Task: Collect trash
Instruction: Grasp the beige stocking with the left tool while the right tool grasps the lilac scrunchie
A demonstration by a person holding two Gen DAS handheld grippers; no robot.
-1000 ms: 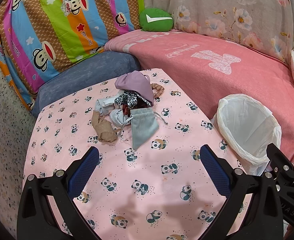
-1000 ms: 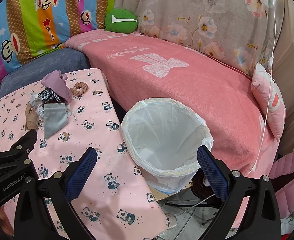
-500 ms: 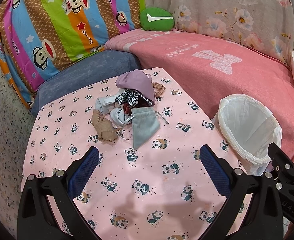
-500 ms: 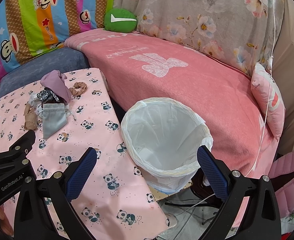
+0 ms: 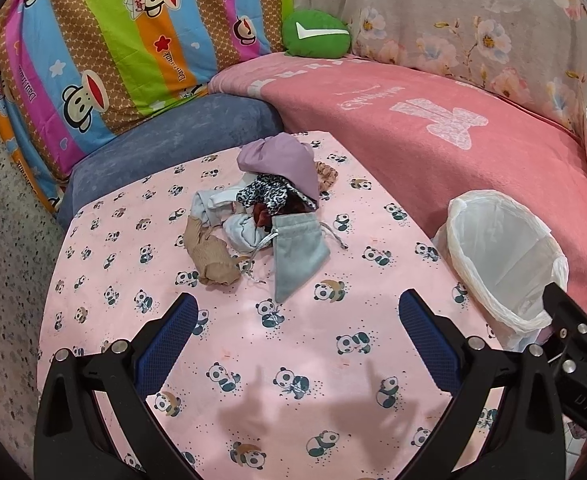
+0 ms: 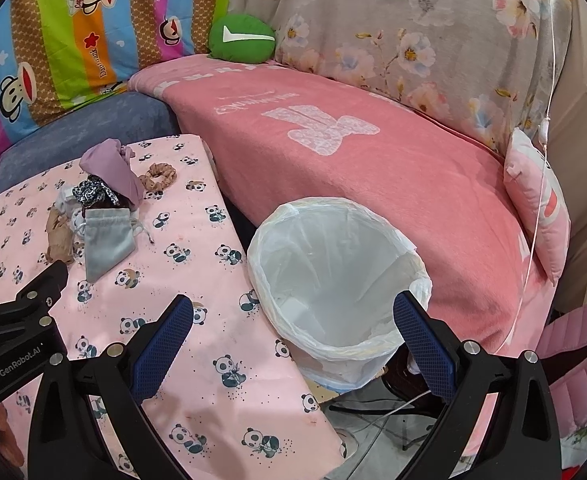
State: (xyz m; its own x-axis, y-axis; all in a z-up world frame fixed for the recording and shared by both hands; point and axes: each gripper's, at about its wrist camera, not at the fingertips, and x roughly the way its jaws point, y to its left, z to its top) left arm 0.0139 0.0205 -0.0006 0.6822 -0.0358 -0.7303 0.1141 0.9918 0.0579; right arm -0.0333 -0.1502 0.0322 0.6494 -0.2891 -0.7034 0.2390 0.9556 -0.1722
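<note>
A heap of small fabric scraps (image 5: 261,216) lies near the surface's (image 5: 253,360) far edge. Its grey drawstring pouch (image 5: 295,256) points its narrow end toward the near edge (possibly empty). Left gripper (image 5: 295,336) and right gripper (image 6: 293,330) both gape wide, holding nothing. The lined bin (image 6: 337,280) stands beside the right edge.

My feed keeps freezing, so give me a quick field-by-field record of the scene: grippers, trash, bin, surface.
left gripper: open, empty, over the table, short of the pile
right gripper: open, empty, above the near rim of the bin
trash pile: small cloth items heaped at the far side of the table
grey pouch: nearest piece of the pile, lying flat
scrunchie: beside the pile, bin side
bin: white liner, off the table's right edge, something pale at the bottom
table: pink panda-print cloth
</note>
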